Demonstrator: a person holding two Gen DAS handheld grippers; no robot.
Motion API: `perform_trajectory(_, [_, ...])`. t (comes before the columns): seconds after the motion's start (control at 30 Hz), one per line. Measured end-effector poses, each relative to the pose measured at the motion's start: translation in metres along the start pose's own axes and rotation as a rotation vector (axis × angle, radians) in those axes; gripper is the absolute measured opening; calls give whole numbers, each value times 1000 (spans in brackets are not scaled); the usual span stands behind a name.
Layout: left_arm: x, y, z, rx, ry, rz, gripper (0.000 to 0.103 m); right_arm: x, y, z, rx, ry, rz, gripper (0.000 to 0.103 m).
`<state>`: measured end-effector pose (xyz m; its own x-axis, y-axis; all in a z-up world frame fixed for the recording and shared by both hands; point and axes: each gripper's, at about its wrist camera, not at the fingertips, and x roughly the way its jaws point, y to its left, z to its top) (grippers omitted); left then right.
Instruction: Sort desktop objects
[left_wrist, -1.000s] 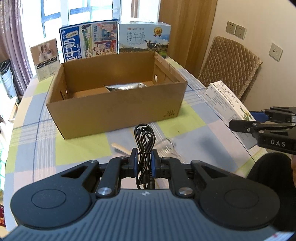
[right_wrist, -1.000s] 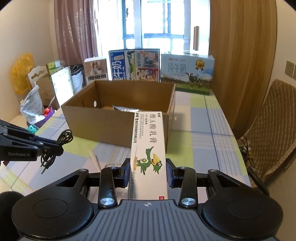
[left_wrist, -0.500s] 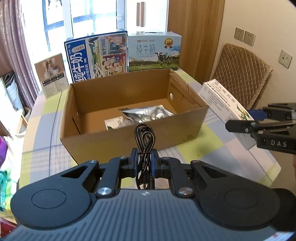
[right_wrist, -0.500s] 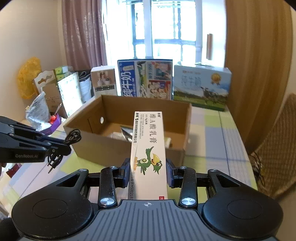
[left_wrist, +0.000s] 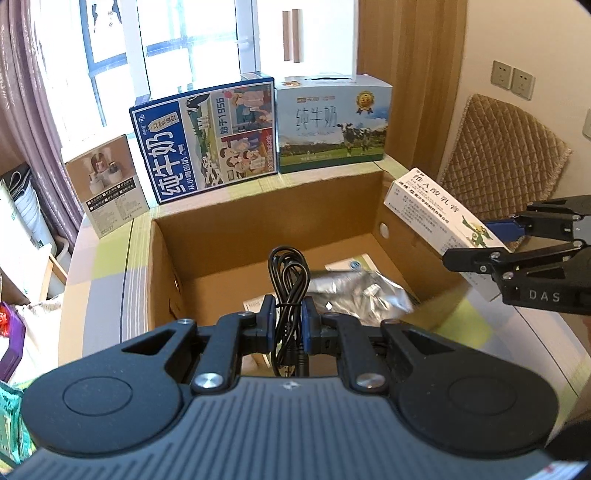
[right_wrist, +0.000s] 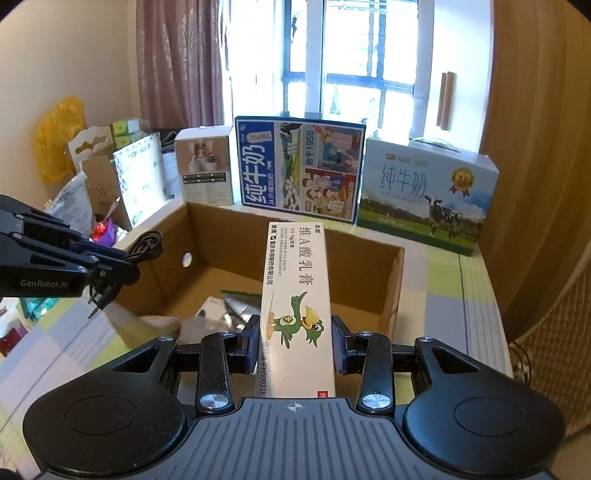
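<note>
Left gripper (left_wrist: 289, 317) level, pointing far into the scene — blue-padded fingers (left_wrist: 269, 320) pinched nearly together on a coiled black cable (left_wrist: 289, 280), plug ends hanging below the pads. Right gripper (right_wrist: 295, 341) also level and facing far, its fingers (right_wrist: 252, 341) spread wider and pressed against both long sides of a white ointment box (right_wrist: 295, 291) that juts forward between them. Both held raised, side by side — each one's fingertips show at the edge of the other's view.
</note>
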<state>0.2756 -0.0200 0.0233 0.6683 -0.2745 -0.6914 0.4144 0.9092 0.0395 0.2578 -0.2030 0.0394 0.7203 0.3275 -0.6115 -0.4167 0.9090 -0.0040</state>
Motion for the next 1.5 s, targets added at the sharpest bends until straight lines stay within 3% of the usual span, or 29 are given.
perform_trajectory(0.47, [67, 25, 2, -58, 36, -13, 11, 54, -10, 14, -29, 41, 3, 35])
perform_trajectory(0.5, [70, 26, 1, -67, 34, -7, 12, 56, -9, 14, -31, 44, 3, 35])
perform_trajectory(0.53, [72, 28, 1, -77, 32, 0, 20, 58, -10, 14, -31, 46, 3, 35])
perform_trajectory(1.17, [51, 40, -18, -119, 10, -7, 24, 66, 3, 21, -41, 31, 33, 35])
perform_trajectory(1.2, [51, 40, -19, -119, 9, -8, 25, 66, 4, 24, -45, 18, 44, 37])
perform_trajectory(1.3, [50, 39, -20, -121, 7, -10, 27, 66, 7, 30, -56, 7, 45, 59])
perform_trajectory(1.5, [45, 38, -26, -127, 5, -13, 33, 62, 5, 19, -50, 29, 54, 60])
